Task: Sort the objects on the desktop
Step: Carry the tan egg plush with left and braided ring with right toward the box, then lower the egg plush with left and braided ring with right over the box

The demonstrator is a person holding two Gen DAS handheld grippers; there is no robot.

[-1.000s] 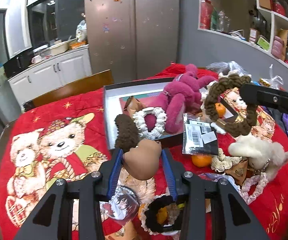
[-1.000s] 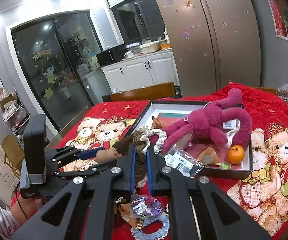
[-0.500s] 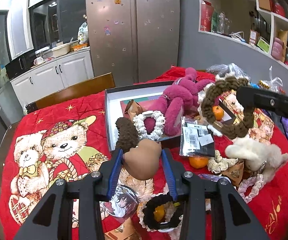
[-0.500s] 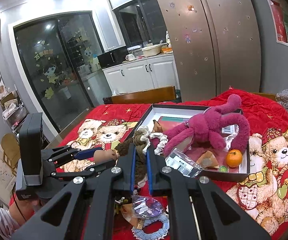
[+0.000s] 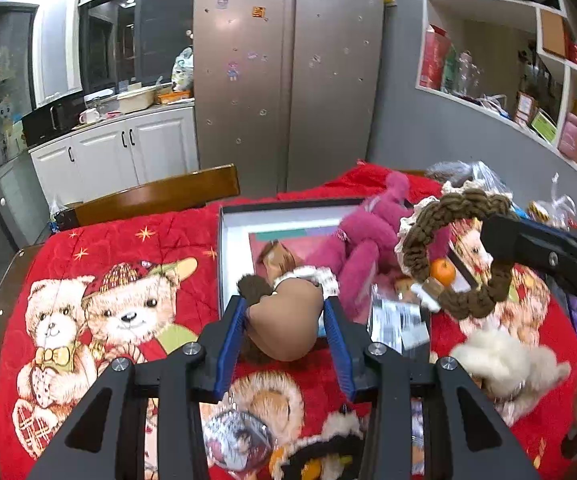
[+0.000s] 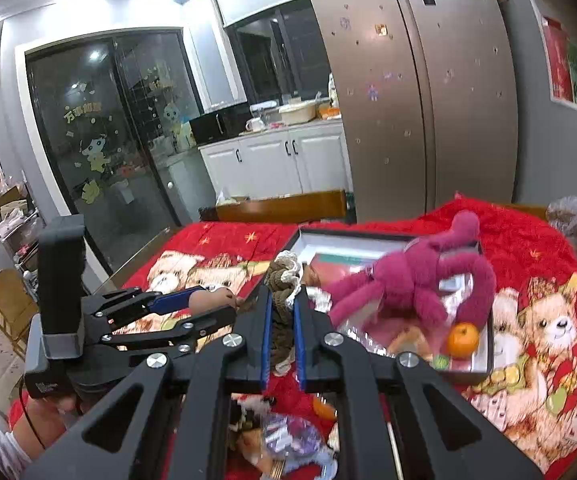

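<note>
while both hands hang over the red bear blanket [image 5: 100,256], each set of tongs has something in it. the left gripper [image 5: 284,328] is part way open and squeezes a brown squishy ball [image 5: 284,324] from both sides; a fuzzy dark tuft [image 5: 253,288] sticks up at its top. the ball sits up in the air just in front of the near wall of the open box [image 5: 228,256]. the right gripper [image 6: 282,328] is shut tight on a brown woolly ring [image 5: 454,252], with white lace [image 6: 288,260] peeking out beside it, and the ring dangles over the right side of the box. inside the box lie a pink plush toy [image 6: 416,280] and a little orange [image 6: 463,339]. the ball looks light and soft, so i think it can squash and pop out if pinched too hard; holding it around its fat middle, like now, seems best. the ring looks floppy and very light. it will swing and sag, so gripping one thick part of the braid is the safe way, and it will not break if it falls. more small things still wait on the blanket by the box.
</note>
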